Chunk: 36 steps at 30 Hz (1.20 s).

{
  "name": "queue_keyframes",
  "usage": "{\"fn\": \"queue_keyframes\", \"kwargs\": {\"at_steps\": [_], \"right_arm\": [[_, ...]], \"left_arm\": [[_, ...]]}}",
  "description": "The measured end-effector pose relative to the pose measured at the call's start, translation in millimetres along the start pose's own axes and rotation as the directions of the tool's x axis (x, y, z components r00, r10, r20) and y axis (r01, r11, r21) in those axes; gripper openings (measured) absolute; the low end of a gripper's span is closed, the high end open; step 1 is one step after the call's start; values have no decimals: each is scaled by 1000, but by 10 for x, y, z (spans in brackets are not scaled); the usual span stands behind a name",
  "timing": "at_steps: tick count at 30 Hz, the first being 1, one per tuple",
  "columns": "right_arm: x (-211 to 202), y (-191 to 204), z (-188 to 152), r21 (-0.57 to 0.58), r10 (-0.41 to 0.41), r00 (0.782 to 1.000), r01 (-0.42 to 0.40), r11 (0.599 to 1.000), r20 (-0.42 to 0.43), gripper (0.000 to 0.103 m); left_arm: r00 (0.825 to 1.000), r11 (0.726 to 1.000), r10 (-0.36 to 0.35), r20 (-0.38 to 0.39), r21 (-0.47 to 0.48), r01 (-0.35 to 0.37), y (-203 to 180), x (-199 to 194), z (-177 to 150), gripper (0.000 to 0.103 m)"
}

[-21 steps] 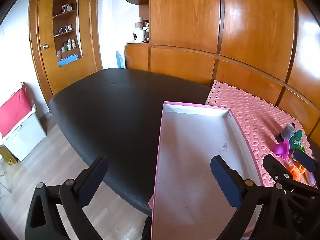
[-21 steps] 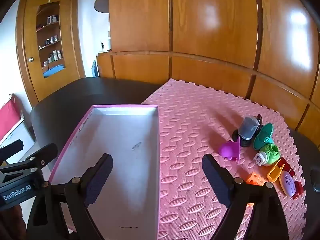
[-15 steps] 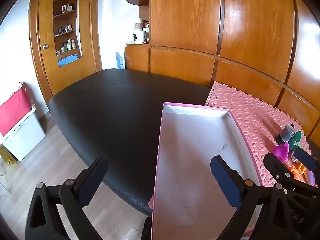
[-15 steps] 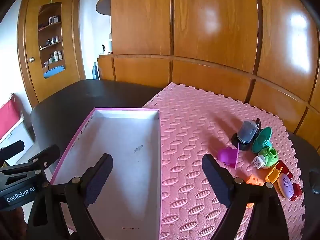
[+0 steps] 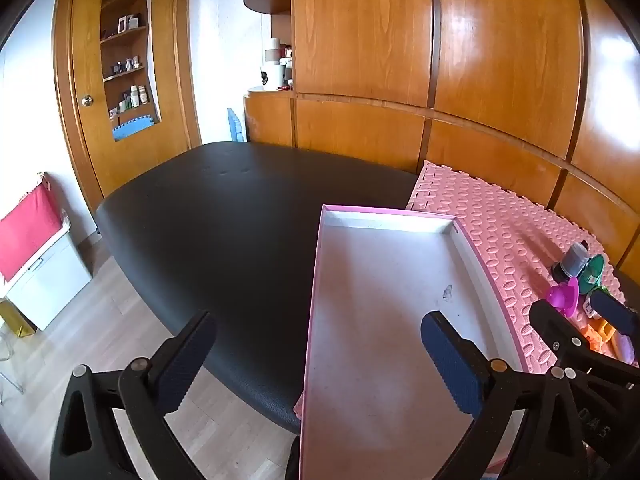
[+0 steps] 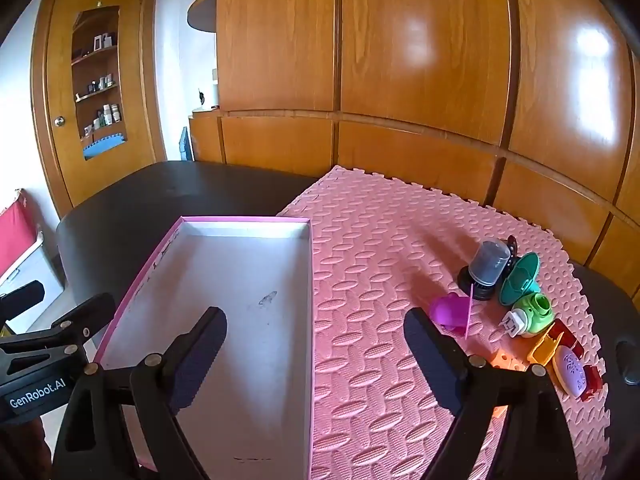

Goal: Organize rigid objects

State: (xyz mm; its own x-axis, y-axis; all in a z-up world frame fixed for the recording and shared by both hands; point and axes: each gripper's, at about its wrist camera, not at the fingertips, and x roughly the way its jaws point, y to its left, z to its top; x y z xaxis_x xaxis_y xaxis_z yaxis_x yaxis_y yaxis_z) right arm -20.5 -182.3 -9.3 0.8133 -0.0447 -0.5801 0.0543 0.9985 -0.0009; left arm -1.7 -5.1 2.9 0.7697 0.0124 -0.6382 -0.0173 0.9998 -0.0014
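While both tools hang above the table with nothing between their fingers, the left gripper (image 5: 316, 360) is spread wide over the near edge of the empty pink-rimmed box (image 5: 384, 292) and the right gripper (image 6: 316, 352) gapes equally wide — the small toys (image 6: 516, 300) lie clustered on the pink foam mat (image 6: 380, 260), untouched.

mat (image 6: 380, 240) pink (woven embossing) | box (image 6: 308, 280) pink-rimmed, white | table (image 5: 240, 220) black

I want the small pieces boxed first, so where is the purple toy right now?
In the right wrist view, the purple toy lies on the pink mat, right of the box, just in front of the grey cap.
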Motion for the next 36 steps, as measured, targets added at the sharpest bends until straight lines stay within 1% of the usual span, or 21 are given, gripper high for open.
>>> {"fn": "queue_keyframes", "kwargs": {"at_steps": [8, 16, 21, 24, 26, 28, 29, 32, 33, 36], "right_arm": [[-41, -58, 5, 9, -12, 1000, 12, 1000, 21, 92], [-66, -157, 6, 31, -19, 1000, 18, 999, 23, 92], [-123, -219, 22, 30, -33, 998, 32, 999, 45, 92], [-188, -296, 60, 25, -50, 996, 48, 999, 78, 92], [-267, -372, 105, 24, -66, 990, 64, 998, 126, 92], [-309, -463, 130, 38, -71, 986, 65, 997, 153, 92], [-295, -521, 144, 50, -67, 987, 60, 997, 149, 92], [-156, -726, 152, 84, -60, 995, 54, 995, 76, 92], [-136, -792, 146, 92, -67, 996, 60, 994, 66, 92], [-189, -960, 111, 117, -92, 991, 81, 990, 94, 92]], "left_arm": [[1000, 1000, -4, 4, 22, 4, -53, -5, -6, 103], [1000, 999, -11, 3, 46, 11, -120, -12, -35, 103], [1000, 998, -23, 5, 65, 23, -169, -29, -43, 103], [999, 996, -34, 9, 82, 33, -219, -42, -39, 103], [999, 994, -44, 11, 97, 42, -260, -47, -38, 103], [998, 991, -67, 10, 113, 65, -308, -47, -34, 103], [997, 990, -77, 9, 119, 76, -323, -50, -29, 103], [994, 983, -108, 10, 153, 105, -417, -55, -9, 103], [993, 979, -121, 7, 168, 118, -458, -51, -4, 103], [986, 968, -168, -5, 188, 166, -552, -58, 19, 103]]}}
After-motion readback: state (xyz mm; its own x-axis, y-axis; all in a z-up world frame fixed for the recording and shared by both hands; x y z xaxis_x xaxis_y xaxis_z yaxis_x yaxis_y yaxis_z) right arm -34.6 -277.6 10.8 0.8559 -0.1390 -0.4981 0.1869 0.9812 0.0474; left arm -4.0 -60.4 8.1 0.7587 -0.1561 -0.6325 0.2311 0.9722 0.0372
